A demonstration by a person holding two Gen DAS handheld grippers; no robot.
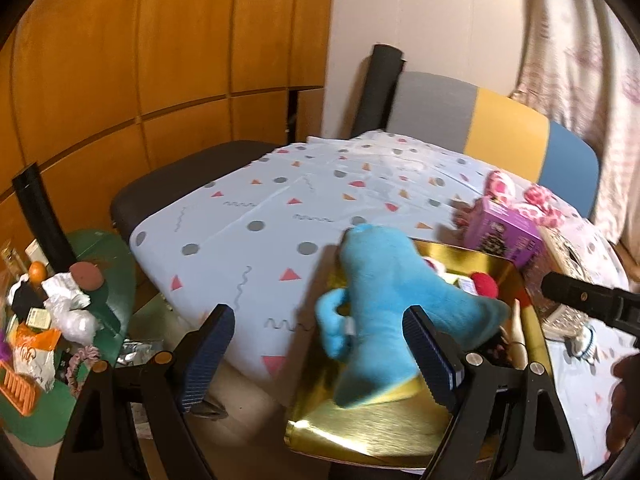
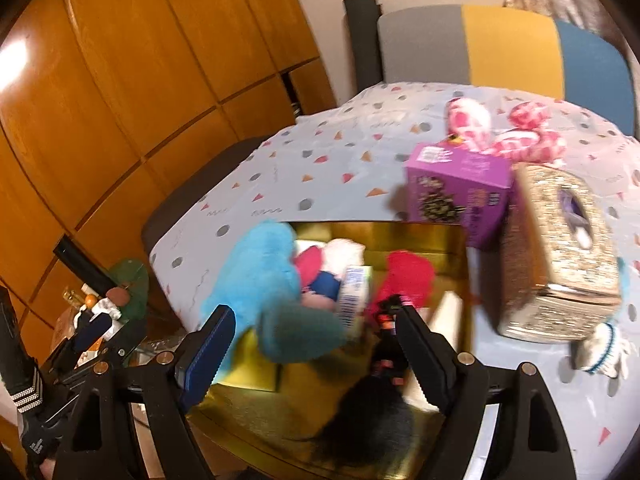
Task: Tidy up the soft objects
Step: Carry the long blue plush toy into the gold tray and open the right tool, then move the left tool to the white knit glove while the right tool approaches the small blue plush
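Note:
A shiny gold box (image 1: 360,432) sits at the near edge of the table. A blue plush (image 1: 384,280) lies in it, draped over its left side. My left gripper (image 1: 320,354) hovers open just above and in front of the plush, its pads clear of it. In the right wrist view the same gold box (image 2: 280,412) holds the blue plush (image 2: 260,272), a red plush (image 2: 408,276), a small carton (image 2: 354,292) and a black-haired doll (image 2: 376,400). My right gripper (image 2: 314,354) stands open over the box with nothing held. A pink spotted plush (image 2: 520,136) lies further back.
A purple box (image 2: 456,192) and a glittery gold tissue box (image 2: 560,256) stand right of the gold box. A patterned cloth (image 1: 260,220) covers the table. A striped chair back (image 1: 508,132) is behind it. A cluttered green side table (image 1: 112,280) stands low on the left.

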